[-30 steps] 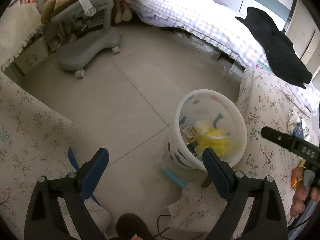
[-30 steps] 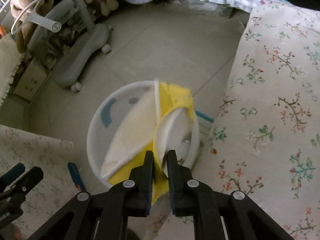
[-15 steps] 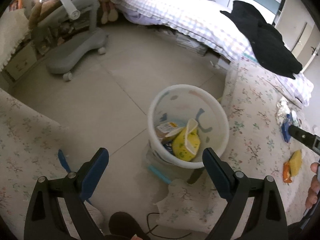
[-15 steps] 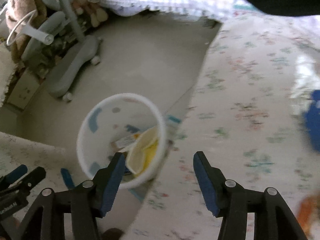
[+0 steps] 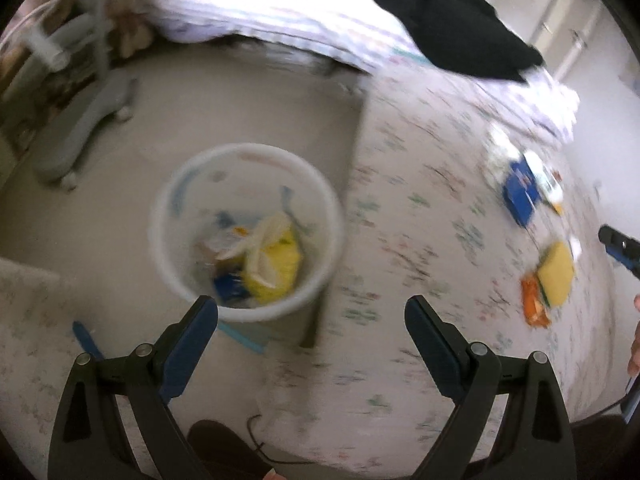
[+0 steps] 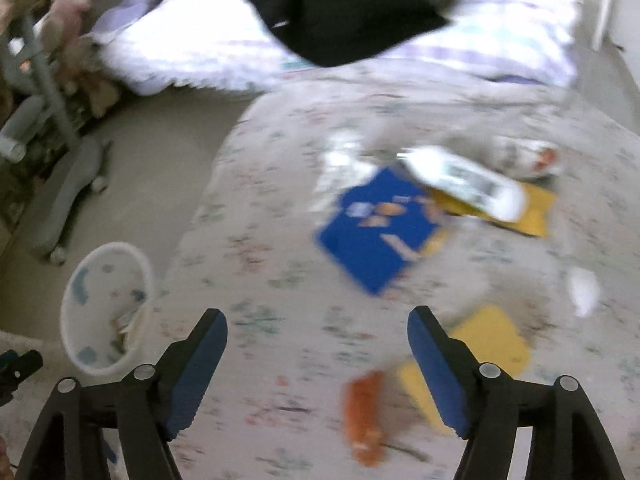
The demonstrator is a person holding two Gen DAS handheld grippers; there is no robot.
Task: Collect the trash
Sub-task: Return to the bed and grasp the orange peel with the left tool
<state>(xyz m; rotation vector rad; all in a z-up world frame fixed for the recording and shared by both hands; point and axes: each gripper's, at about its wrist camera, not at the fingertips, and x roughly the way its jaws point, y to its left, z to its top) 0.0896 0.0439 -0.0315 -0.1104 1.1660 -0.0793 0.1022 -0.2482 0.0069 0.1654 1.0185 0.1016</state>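
Blue-padded right gripper (image 6: 317,330) hangs spread wide and empty over the floral bed (image 6: 280,264), jaws well apart with nothing between them. Just past its right finger lie a yellow wrapper (image 6: 494,340) and, nearer, an orange wrapper (image 6: 366,420); both sit flat on the cover and apart from the pads. Judgement: the wide opening suits a straight drop onto one of these two, the nearest trash. Farther off, a blue box (image 6: 376,228) lies partly under a white packet (image 6: 468,182), with crumpled clear film at its far left edge. Motion blur is heavy, so labels cannot be read.

Left gripper (image 5: 312,312) is likewise released and carrying nothing, parked above the white bin (image 5: 244,312). Bin stands on the floor, touching or just beside the bed's left edge; which one cannot be told. It already holds a yellow bag (image 5: 276,268) and other scraps. Judgement: bin sits hard by the bed so each drop is short.

Black garment (image 6: 352,8) lies on the far bedding; grey chair base (image 6: 68,196) stands on the floor far left. Neither looks like trash.

Status: several pieces left on the bed.
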